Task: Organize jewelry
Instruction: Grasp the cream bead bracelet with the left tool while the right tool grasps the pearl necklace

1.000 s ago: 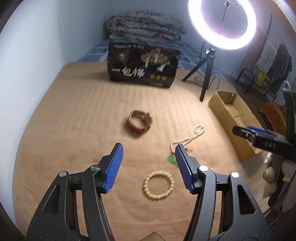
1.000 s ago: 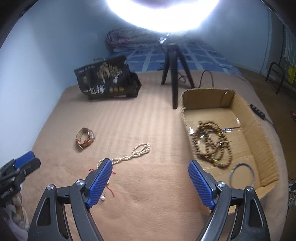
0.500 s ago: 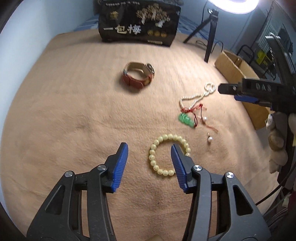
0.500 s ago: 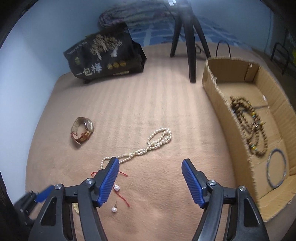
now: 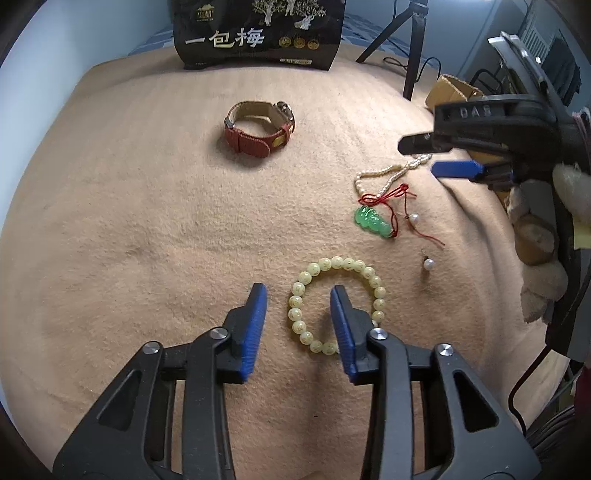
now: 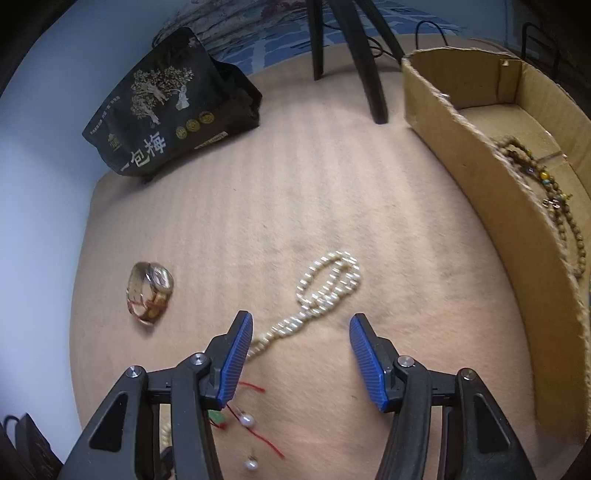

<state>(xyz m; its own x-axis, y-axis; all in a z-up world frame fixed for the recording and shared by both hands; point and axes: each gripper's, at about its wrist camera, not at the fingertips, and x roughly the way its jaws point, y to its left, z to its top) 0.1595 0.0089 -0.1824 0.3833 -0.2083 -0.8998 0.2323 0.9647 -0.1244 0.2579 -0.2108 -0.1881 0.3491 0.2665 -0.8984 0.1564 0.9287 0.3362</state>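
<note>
My left gripper (image 5: 298, 301) is open and low over the tan blanket. Its right finger sits inside the ring of a pale yellow bead bracelet (image 5: 334, 265), its left finger outside, so the bracelet's left side lies between them. My right gripper (image 6: 301, 332) is open over the pearl necklace (image 6: 328, 280), which trails toward its left finger. A red-strapped watch (image 5: 258, 129) lies farther back. A green pendant on red cord (image 5: 371, 218) and a loose pearl earring (image 5: 428, 263) lie to the right. The cardboard box (image 6: 461, 136) holds a brown bead necklace (image 6: 546, 192).
A black snack bag (image 5: 258, 33) stands at the back of the blanket. A ring-light tripod (image 6: 347, 44) stands beside the box. A wall runs along the left. The right gripper (image 5: 458, 170) shows at the right of the left wrist view.
My left gripper has dropped down and forward onto the yellow bracelet and its jaws have narrowed. My right gripper has moved forward and lower over the pearl necklace.
</note>
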